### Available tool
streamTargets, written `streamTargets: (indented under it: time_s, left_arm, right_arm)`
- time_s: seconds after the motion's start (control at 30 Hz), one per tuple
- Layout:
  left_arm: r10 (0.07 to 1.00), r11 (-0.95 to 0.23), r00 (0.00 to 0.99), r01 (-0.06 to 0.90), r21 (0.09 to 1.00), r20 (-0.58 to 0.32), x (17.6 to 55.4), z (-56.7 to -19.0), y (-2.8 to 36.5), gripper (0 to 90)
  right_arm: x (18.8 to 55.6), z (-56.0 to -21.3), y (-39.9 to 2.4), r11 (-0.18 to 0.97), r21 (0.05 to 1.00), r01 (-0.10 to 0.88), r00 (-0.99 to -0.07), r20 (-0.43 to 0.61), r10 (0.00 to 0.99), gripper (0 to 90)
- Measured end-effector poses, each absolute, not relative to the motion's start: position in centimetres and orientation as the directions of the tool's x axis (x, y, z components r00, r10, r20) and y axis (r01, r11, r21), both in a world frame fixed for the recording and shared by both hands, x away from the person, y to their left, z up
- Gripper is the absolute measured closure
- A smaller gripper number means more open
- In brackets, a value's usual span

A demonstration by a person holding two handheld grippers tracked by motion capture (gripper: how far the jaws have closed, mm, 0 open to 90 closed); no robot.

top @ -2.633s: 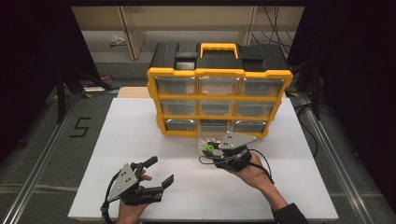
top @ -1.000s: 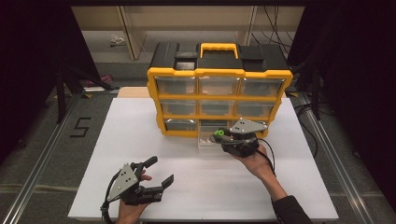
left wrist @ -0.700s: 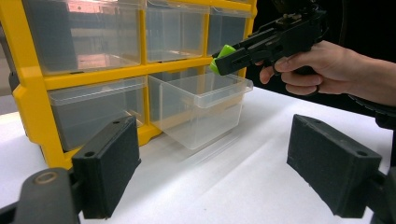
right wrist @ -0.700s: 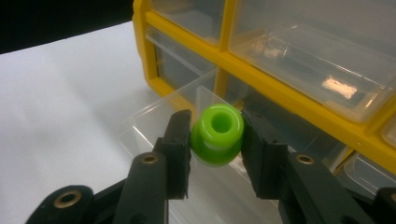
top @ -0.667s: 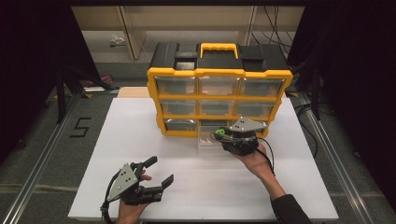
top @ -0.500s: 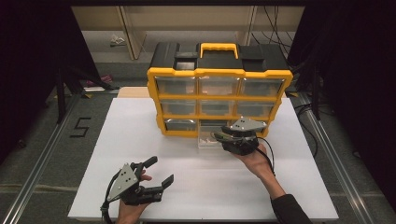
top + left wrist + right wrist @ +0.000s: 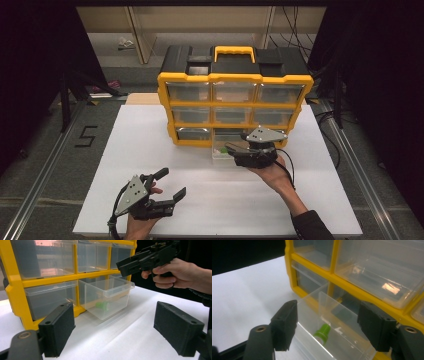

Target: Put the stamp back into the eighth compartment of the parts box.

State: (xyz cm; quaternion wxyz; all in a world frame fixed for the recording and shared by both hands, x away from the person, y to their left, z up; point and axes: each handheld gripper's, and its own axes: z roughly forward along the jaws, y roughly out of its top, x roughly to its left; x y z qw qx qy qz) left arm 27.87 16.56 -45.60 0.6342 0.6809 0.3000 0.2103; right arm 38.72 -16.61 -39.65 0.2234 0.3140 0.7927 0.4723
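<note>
A yellow organiser (image 7: 235,79) with clear drawers stands at the back of the white table (image 7: 150,135). Its bottom middle drawer (image 7: 219,155) (image 7: 107,296) (image 7: 310,315) is pulled out. A small green piece (image 7: 323,332) (image 7: 102,306) lies on the drawer's floor. My right gripper (image 7: 231,148) (image 7: 329,323) hovers just over the drawer's open top. Its jaws have just been opening and hold nothing; the green piece lies loose below them. My left gripper (image 7: 170,184) (image 7: 115,327) rests open and empty near the table's front left, pointing at the drawer.
The other drawers of the organiser are pushed in. A black lid with a yellow handle (image 7: 231,50) tops it. Metal rails (image 7: 45,170) run along both sides of the table, and a floor mark "5" (image 7: 86,136) lies to the left.
The right gripper carried the green piece from the table in front up to the pulled-out drawer, then its jaws parted. The piece now lies in the drawer. The left gripper stayed put.
</note>
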Motion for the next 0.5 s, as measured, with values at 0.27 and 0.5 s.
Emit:
streamTargets:
  time_s: [0.27, 0.5]
  left_arm:
    - [0.673, -0.016, 0.733, 0.149, 0.989, -0.099, 27.9, -45.6, 16.6, 16.3]
    - [0.672, -0.019, 0.734, 0.152, 0.988, -0.099, 27.9, -45.6, 16.5, 16.2]
  right_arm:
    - [37.5, -39.1, -16.8, 0.321, 0.907, 0.274, -0.721, -0.028, 0.693, 30.1]
    - [36.5, -38.9, -17.1, 0.299, 0.92, 0.253, -0.73, -0.021, 0.683, 29.7]
